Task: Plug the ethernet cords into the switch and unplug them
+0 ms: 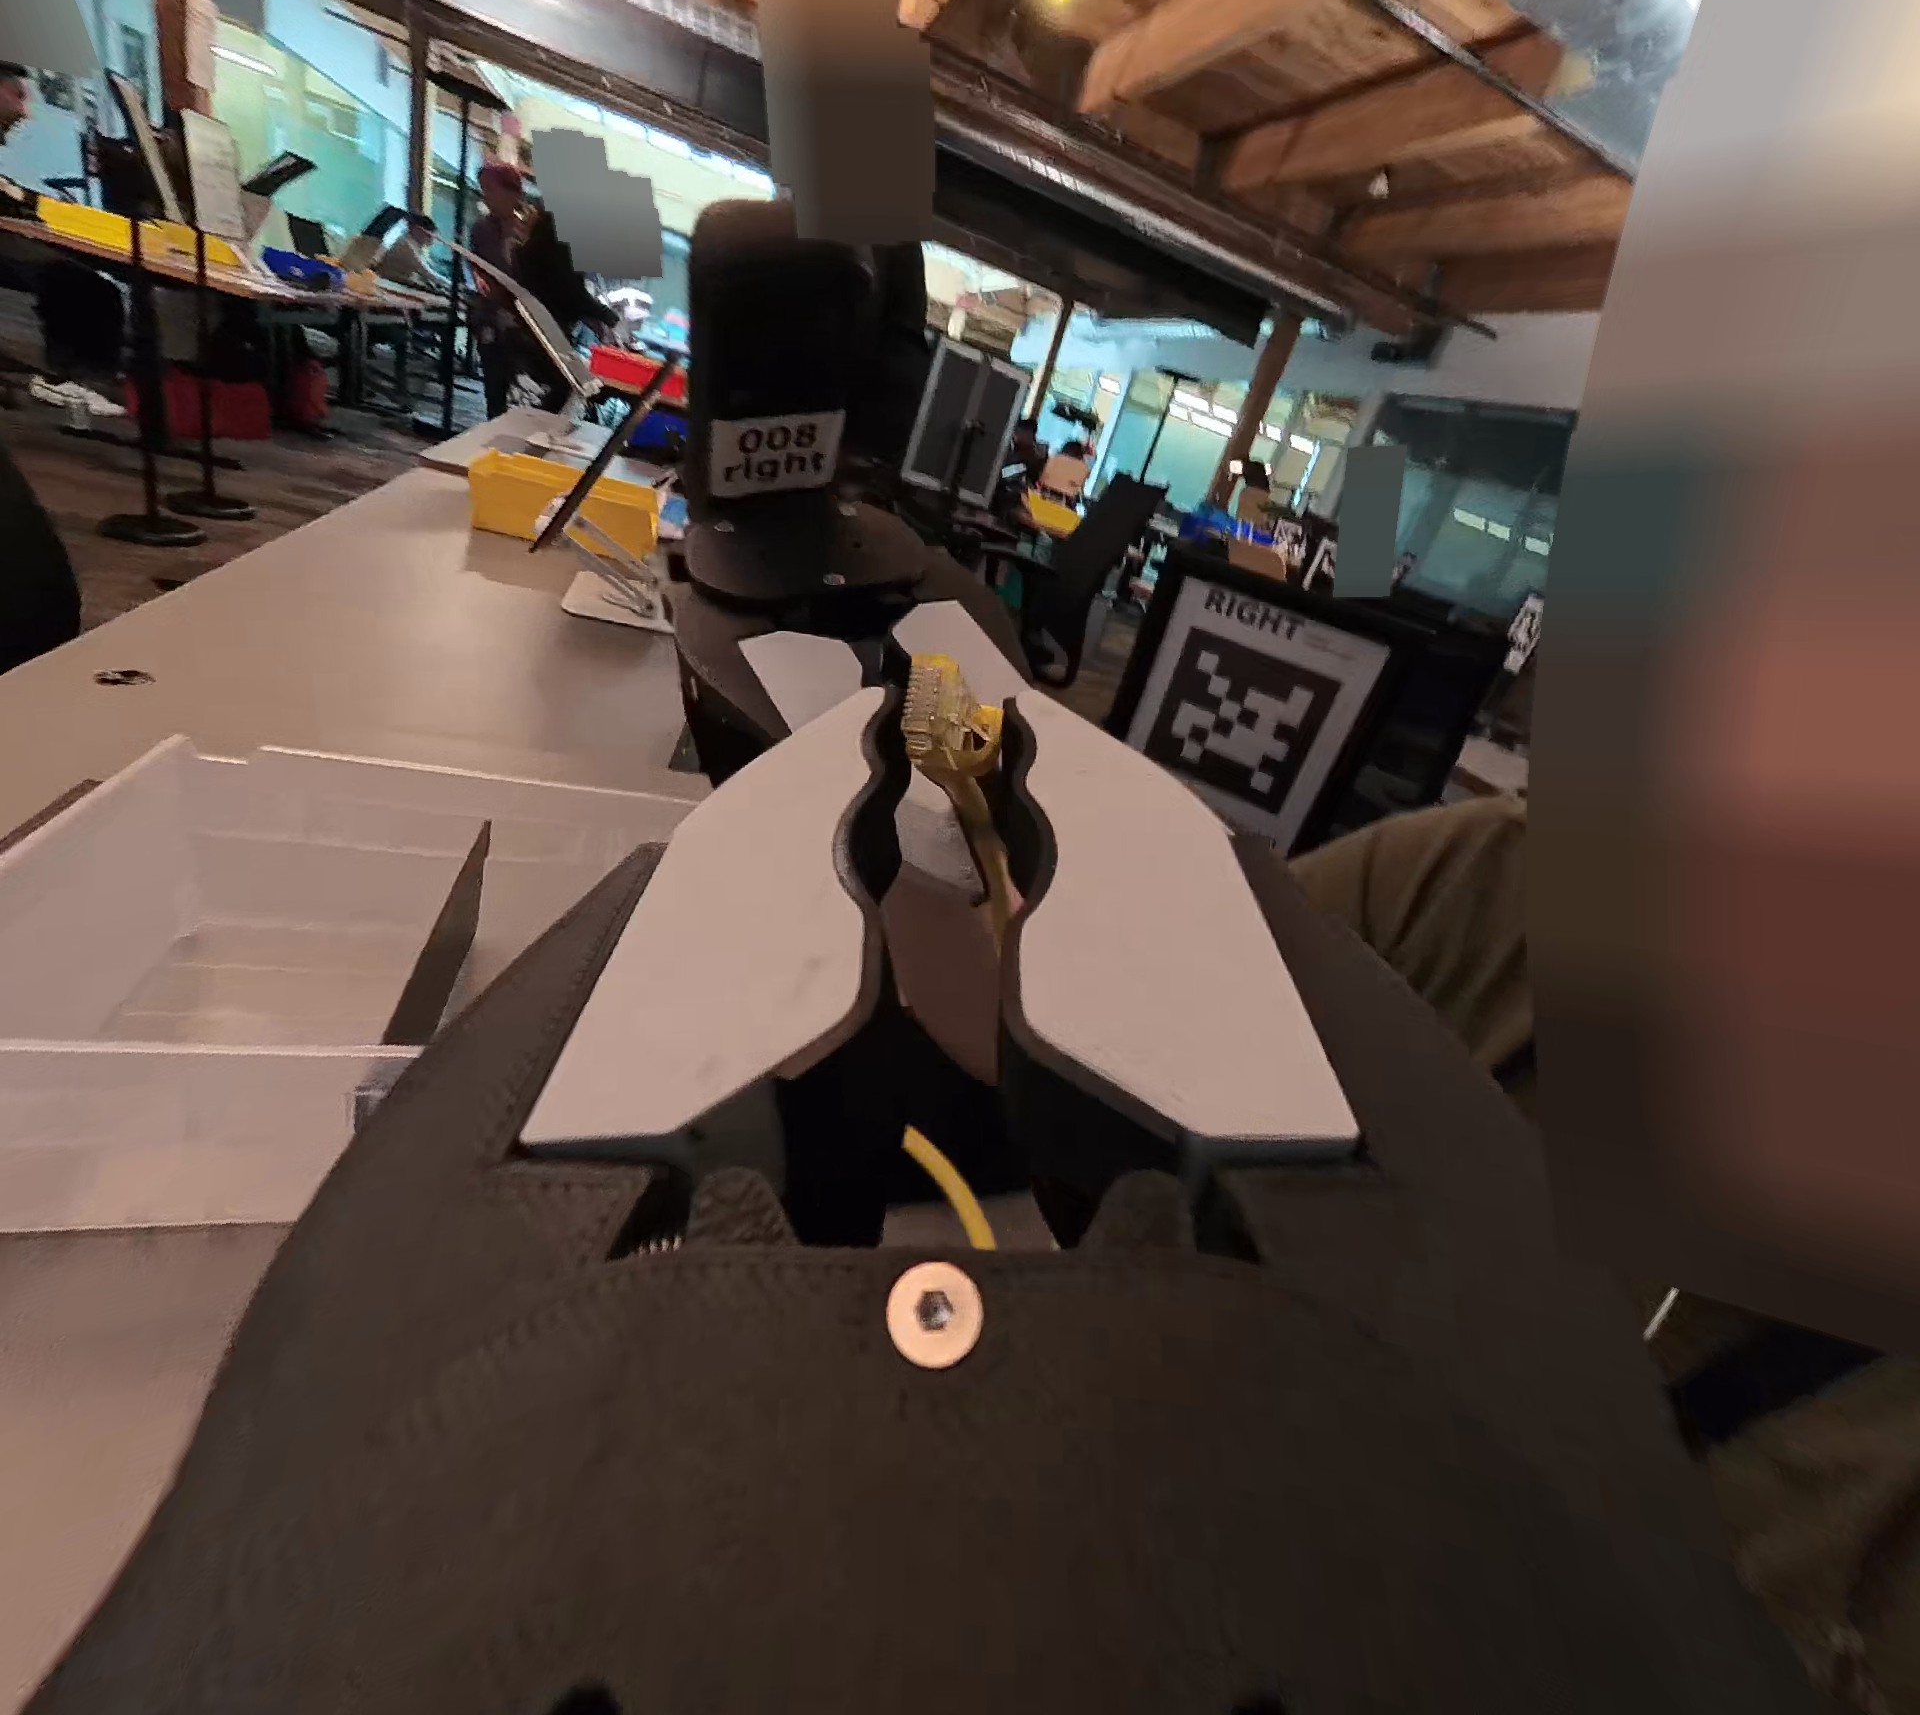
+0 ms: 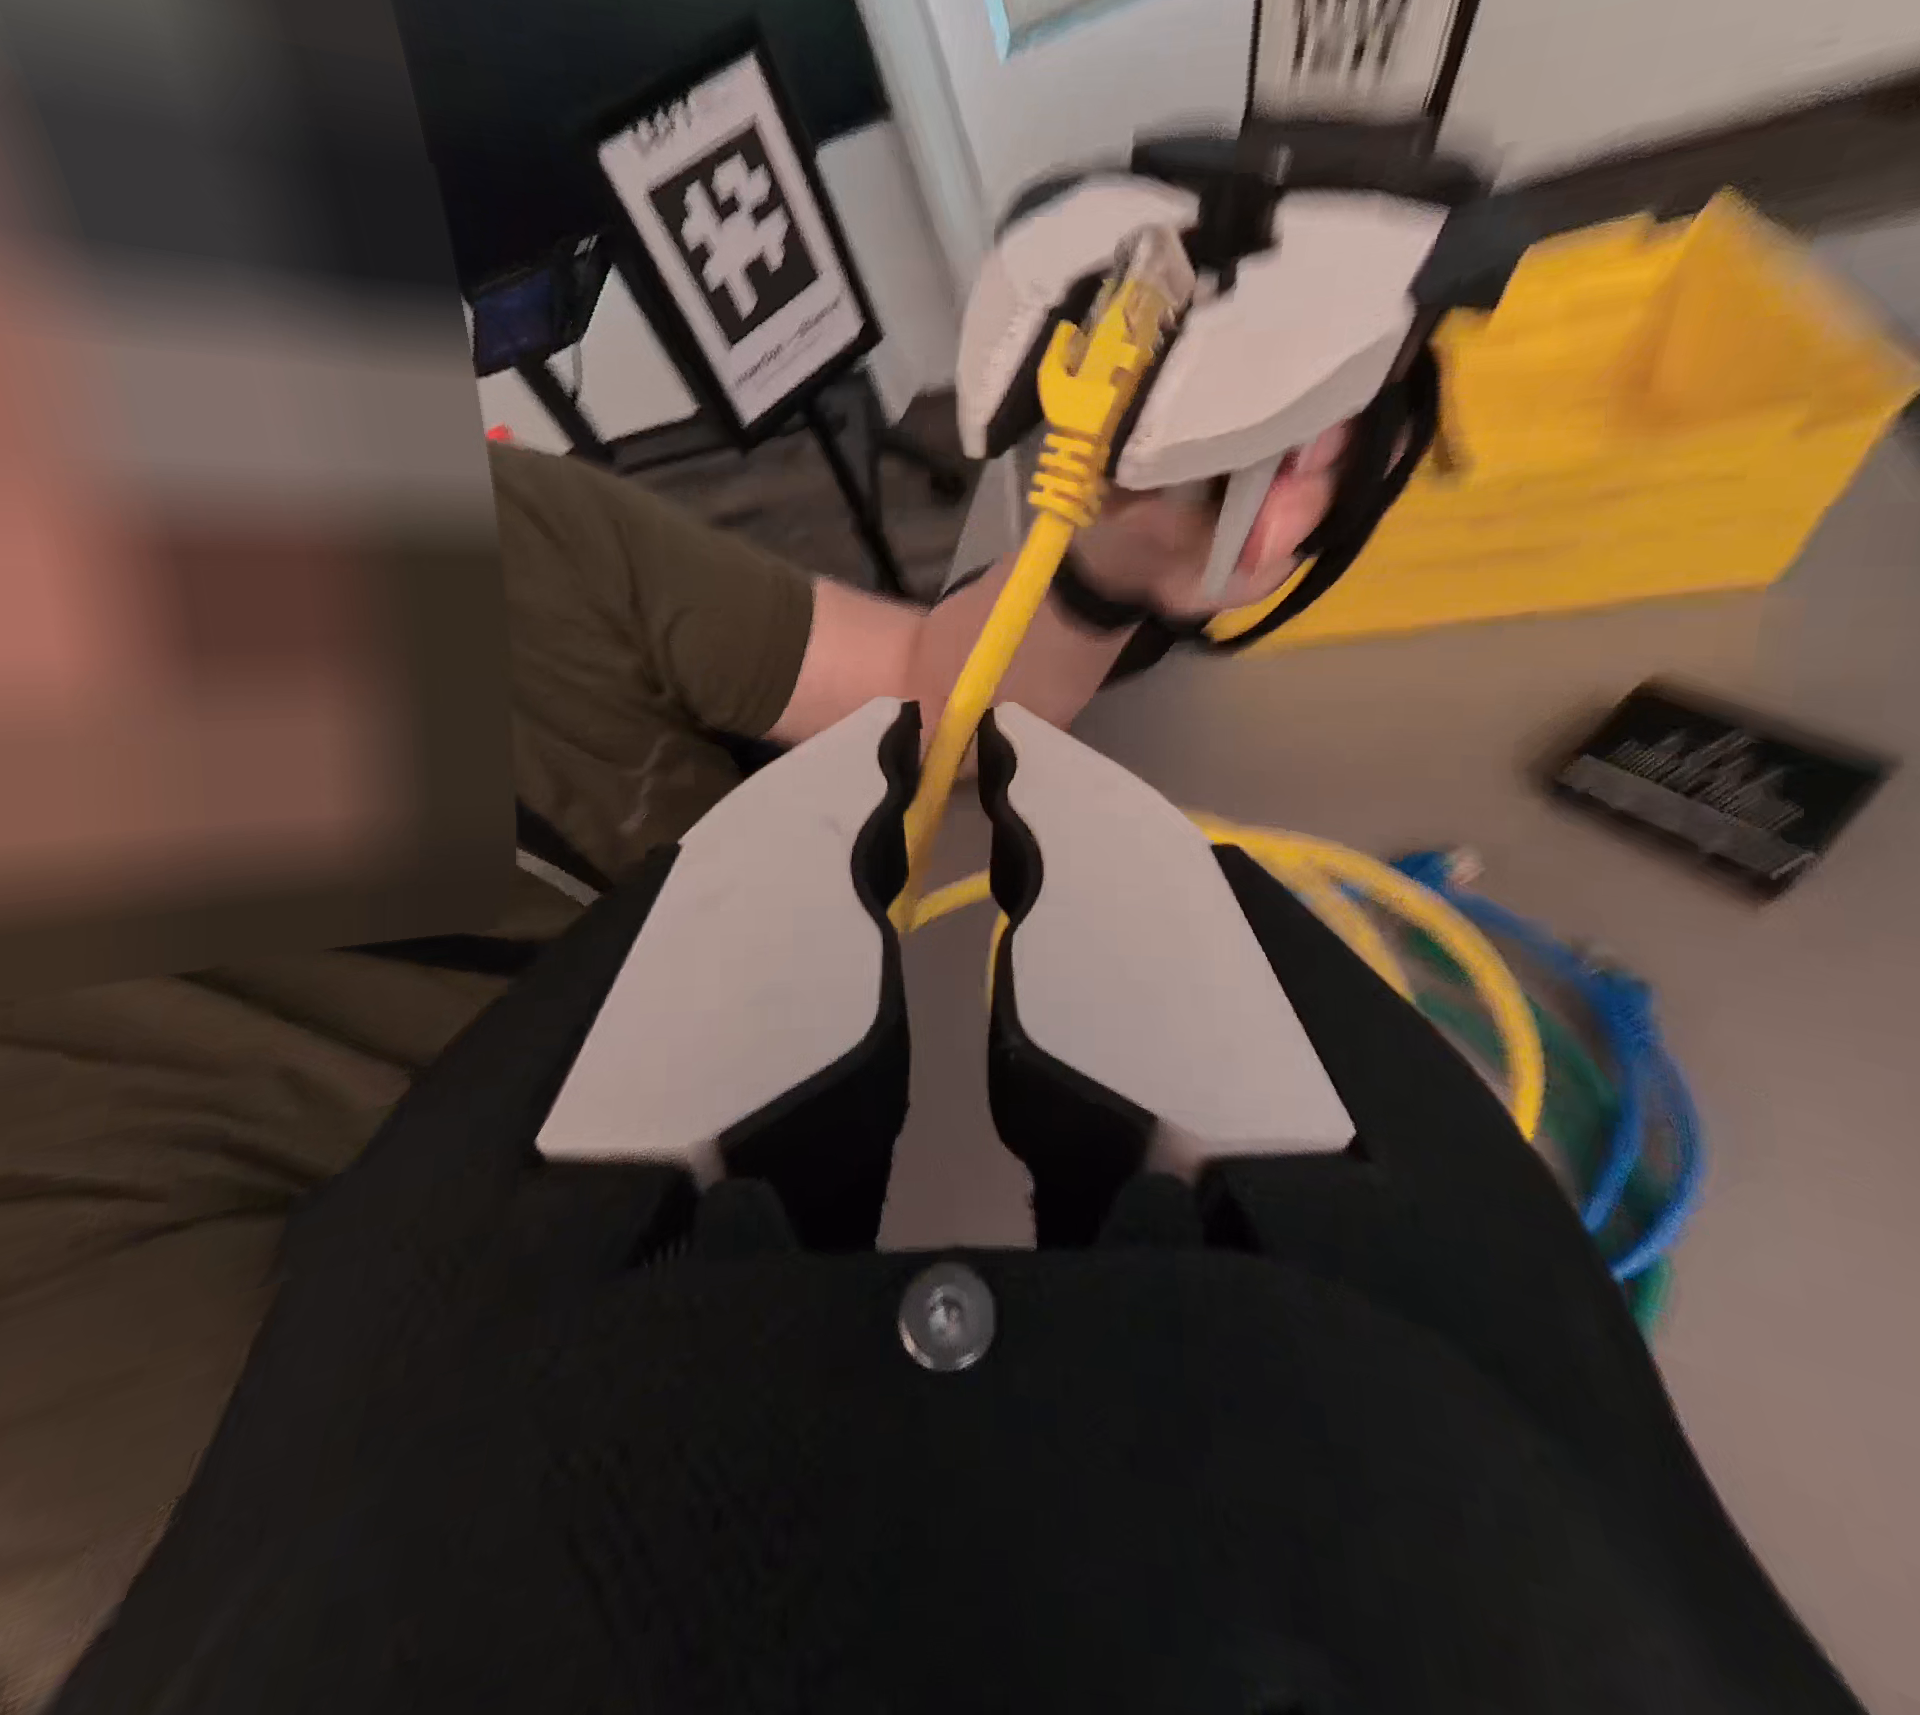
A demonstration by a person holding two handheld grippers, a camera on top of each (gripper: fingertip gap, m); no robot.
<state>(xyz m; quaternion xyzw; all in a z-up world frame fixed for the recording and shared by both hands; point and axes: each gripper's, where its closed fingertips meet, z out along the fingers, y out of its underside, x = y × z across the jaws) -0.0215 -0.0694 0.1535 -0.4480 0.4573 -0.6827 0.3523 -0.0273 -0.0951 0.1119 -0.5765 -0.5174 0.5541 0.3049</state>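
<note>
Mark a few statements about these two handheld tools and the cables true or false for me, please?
1. The left gripper grips the yellow cord at its plug. True.
2. That plug is pushed into the switch. False: it is held up in the air, and the switch lies apart on the table.
3. The cord being handled is blue. False: it is yellow; a blue cord lies coiled on the table.
4. The yellow cord runs between the jaws of the right gripper. True, though whether they pinch it is unclear.
</note>
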